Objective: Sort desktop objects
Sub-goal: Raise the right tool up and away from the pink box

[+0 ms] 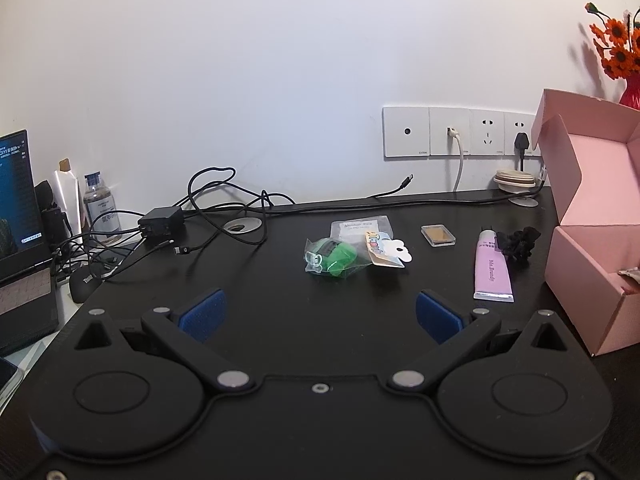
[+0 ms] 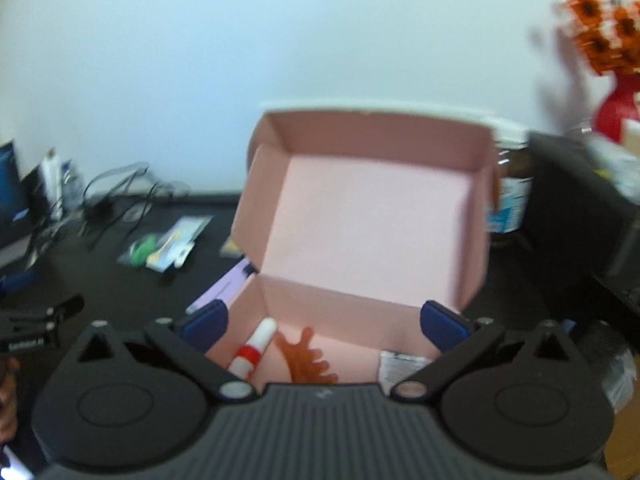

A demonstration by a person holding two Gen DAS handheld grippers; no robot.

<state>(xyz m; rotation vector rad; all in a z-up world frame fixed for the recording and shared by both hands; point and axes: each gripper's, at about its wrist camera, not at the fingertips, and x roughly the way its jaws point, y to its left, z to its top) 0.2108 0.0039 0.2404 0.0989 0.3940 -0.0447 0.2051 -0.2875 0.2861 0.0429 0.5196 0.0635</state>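
My left gripper point(image 1: 320, 314) is open and empty above the black desk point(image 1: 280, 280). Ahead of it lie a green item in a clear bag point(image 1: 334, 262), a flower-shaped card packet point(image 1: 388, 252), a small clear case point(image 1: 438, 235), a lilac tube point(image 1: 493, 266) and a black hair claw point(image 1: 519, 245). The open pink box point(image 1: 592, 240) stands at the right. My right gripper point(image 2: 324, 326) is open and empty over the pink box point(image 2: 360, 220), which holds a red-and-white tube point(image 2: 256, 348), an orange claw clip point(image 2: 306, 356) and a foil packet point(image 2: 402, 364).
Tangled cables and a black adapter point(image 1: 160, 220) lie at the back left beside a laptop point(image 1: 20, 220), a mouse point(image 1: 84, 286) and bottles point(image 1: 102, 208). Wall sockets point(image 1: 460, 132) are behind. A red vase with orange flowers point(image 2: 616, 108) and a jar point(image 2: 510, 196) stand right of the box.
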